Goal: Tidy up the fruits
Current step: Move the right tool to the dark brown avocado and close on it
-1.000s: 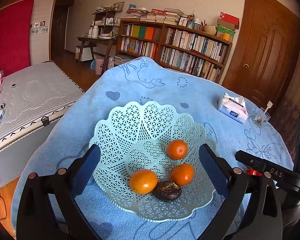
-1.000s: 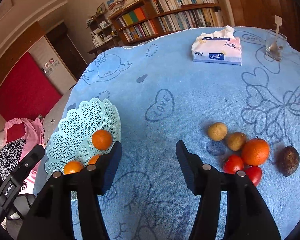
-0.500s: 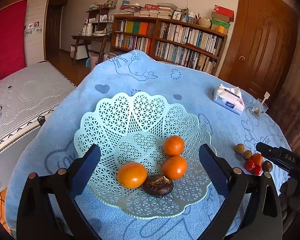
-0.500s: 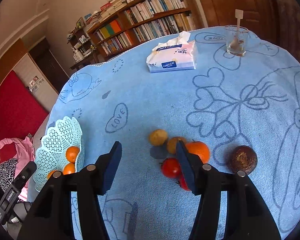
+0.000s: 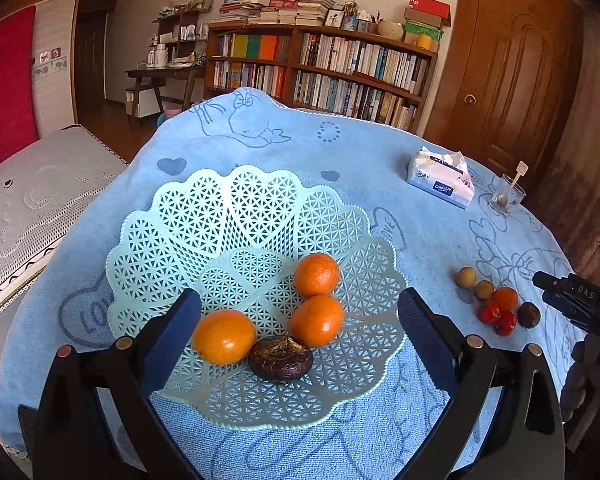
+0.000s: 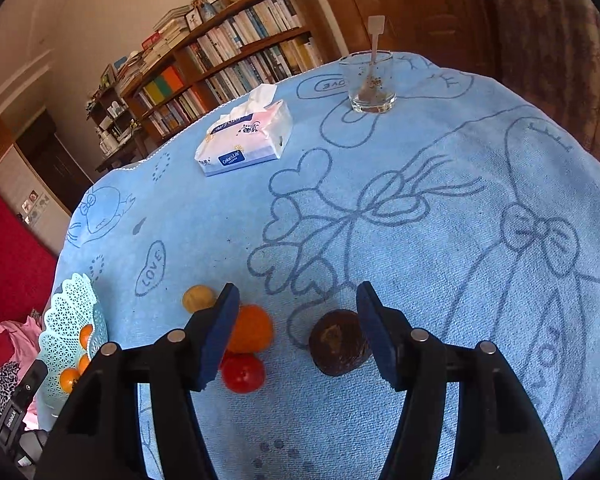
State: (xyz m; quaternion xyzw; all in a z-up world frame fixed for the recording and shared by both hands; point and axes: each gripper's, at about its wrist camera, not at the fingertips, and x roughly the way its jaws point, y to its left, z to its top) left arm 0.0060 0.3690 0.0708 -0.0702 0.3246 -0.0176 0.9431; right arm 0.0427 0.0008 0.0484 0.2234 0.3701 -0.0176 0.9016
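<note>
now the right gripper (image 6: pixel 296 332) is hanging low over the cloth (image 6: pixel 440 240) with its fingers spread wide and holding nothing, and the dark fruit (image 6: pixel 340 342) is lying just inside the right finger, close to touching its pad, while the left finger is standing in front of the orange (image 6: pixel 252 328). the risk is coming from this crowding: the orange, a tomato (image 6: pixel 243 373) and a small tan fruit (image 6: pixel 198 298) are sitting close together beside the left finger, so if the jaws are closing from this place the left pad is probably pushing the orange or the tomato, and these round things are rolling easily on the soft cloth. the dark fruit is not in the middle of the gap, so the right pad is likely meeting it first and sliding it sideways before the other pad is arriving; it can slip out or turn. the tomato is soft, and a hard push is maybe bruising it. the left gripper (image 5: pixel 300 332) is waiting over the basket (image 5: pixel 172 232), fingers also spread and empty, and the basket is already holding three oranges and one dark fruit (image 5: pixel 280 358). the basket is well apart from the loose fruits, so the carrying is long and a weak grip is maybe dropping the fruit on the way.
</note>
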